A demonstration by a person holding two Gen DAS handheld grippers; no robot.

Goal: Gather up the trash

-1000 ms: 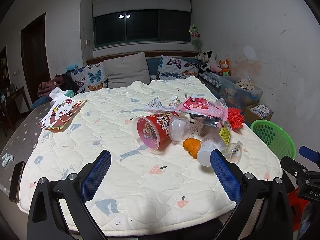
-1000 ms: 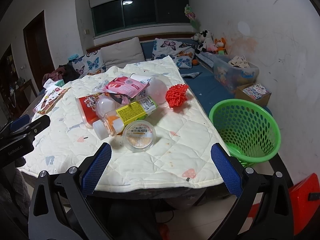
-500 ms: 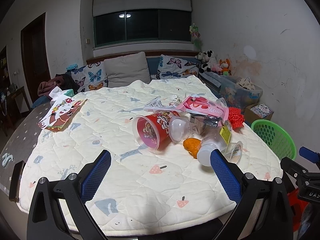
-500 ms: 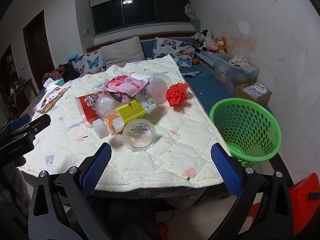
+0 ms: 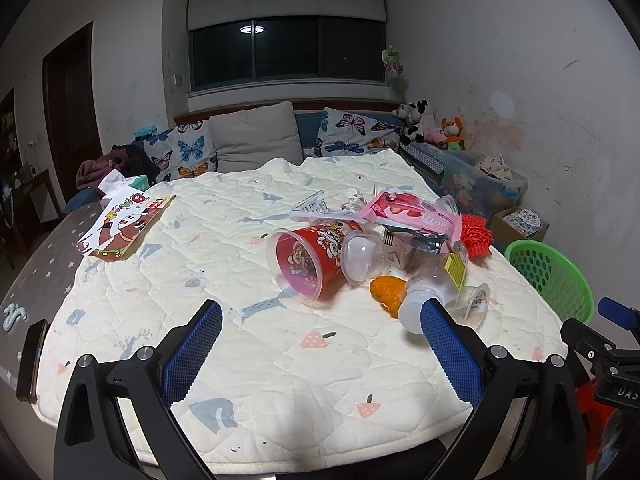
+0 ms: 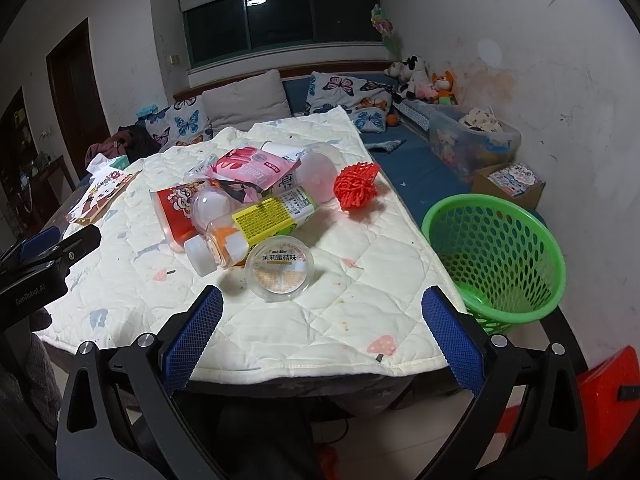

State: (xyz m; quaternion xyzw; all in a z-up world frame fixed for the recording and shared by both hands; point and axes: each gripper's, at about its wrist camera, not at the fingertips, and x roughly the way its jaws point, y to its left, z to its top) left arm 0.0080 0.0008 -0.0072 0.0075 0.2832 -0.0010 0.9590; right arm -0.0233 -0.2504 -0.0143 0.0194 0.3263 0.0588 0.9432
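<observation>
A heap of trash lies on the quilted table (image 5: 240,360): a red printed cup (image 5: 310,258) on its side, a clear dome lid (image 5: 358,258), a pink wrapper (image 5: 408,210), a plastic bottle (image 6: 256,226) with a yellow-green label, a round jelly cup (image 6: 279,268) and a red net ball (image 6: 356,184). A green mesh basket (image 6: 496,256) stands off the table's right edge. My left gripper (image 5: 320,346) is open and empty near the front edge. My right gripper (image 6: 322,336) is open and empty, just short of the jelly cup.
A cartoon paper bag (image 5: 124,226) lies at the table's left. A sofa with butterfly pillows (image 5: 256,144) is behind. A clear storage bin (image 6: 472,136) and a cardboard box (image 6: 512,182) sit by the right wall. A red stool (image 6: 600,392) is on the floor.
The right gripper has edged slightly forward towards the trash heap. The left gripper has barely moved. Both stay open.
</observation>
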